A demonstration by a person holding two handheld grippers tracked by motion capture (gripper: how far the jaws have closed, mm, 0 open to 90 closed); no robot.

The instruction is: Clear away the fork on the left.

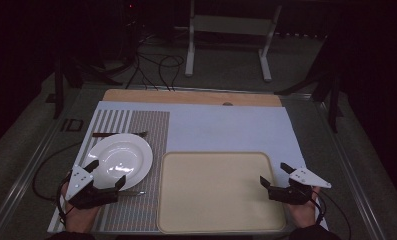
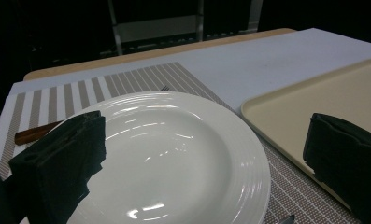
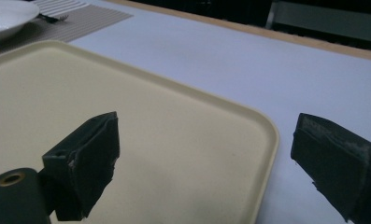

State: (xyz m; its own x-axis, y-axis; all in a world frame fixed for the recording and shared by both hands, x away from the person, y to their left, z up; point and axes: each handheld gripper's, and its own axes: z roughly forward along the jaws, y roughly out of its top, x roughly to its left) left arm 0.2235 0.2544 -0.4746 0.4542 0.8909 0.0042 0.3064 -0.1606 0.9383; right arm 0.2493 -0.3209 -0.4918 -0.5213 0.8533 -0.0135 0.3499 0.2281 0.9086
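My left gripper (image 1: 106, 173) hung low over the near rim of the white plate (image 1: 120, 159) on the striped mat (image 1: 146, 130), its jaws spread wide (nothing between them). My right gripper (image 1: 275, 174) hovered at the right edge of the beige tray (image 1: 221, 195), jaws also apart, empty.

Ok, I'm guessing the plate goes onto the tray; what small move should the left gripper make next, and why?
Probably ease the left gripper forward and shut it on the white plate: its jaws stand open at the plate's near rim, gripping nothing, and the beige tray beside it lies bare.
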